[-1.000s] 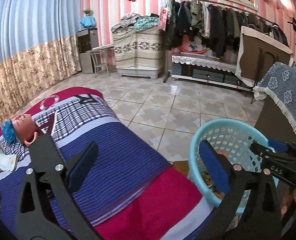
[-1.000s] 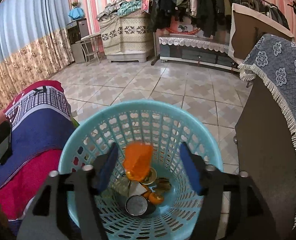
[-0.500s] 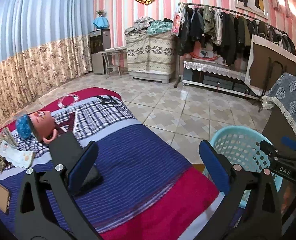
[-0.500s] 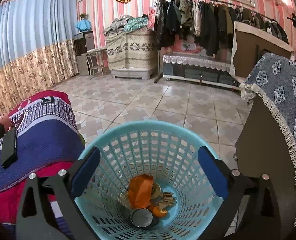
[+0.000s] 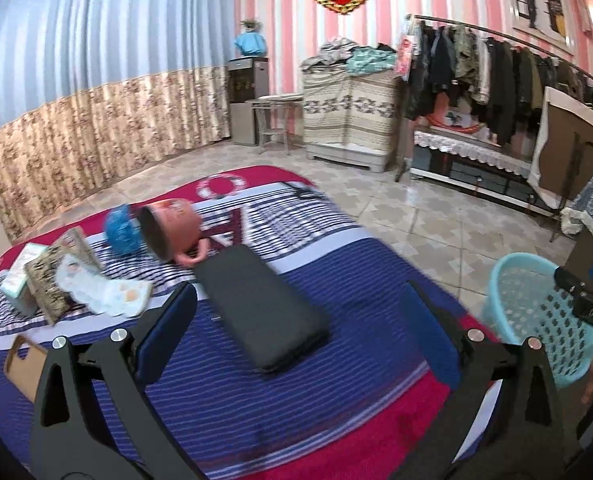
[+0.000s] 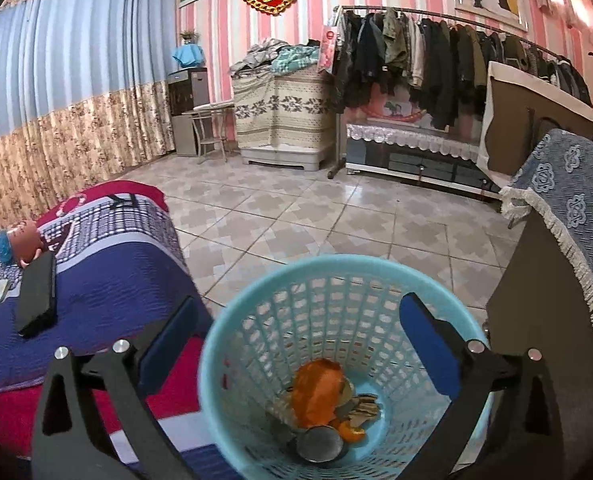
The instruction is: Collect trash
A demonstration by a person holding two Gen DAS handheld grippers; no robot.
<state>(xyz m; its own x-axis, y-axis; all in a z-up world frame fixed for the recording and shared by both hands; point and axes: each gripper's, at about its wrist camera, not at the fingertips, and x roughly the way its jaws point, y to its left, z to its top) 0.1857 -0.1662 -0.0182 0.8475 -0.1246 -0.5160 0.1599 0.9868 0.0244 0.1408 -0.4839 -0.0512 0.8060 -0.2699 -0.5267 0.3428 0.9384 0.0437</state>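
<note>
Right wrist view: the right gripper [image 6: 304, 340] is held spread and empty over the basket [image 6: 336, 280], where trash [image 6: 320, 392] lies. The left gripper [image 5: 296, 328], also spread, is aimed at the bed [image 5: 336, 380]; the wrapper [image 5: 104, 292] likely calls for a reach.

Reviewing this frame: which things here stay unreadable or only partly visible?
- Left wrist view: tan flat item on the bed, half behind the left gripper; identity unclear.
- Left wrist view: packets by the doll head, print too blurred to read.
- Right wrist view: trash under the orange wrapper in the basket, mostly covered.
</note>
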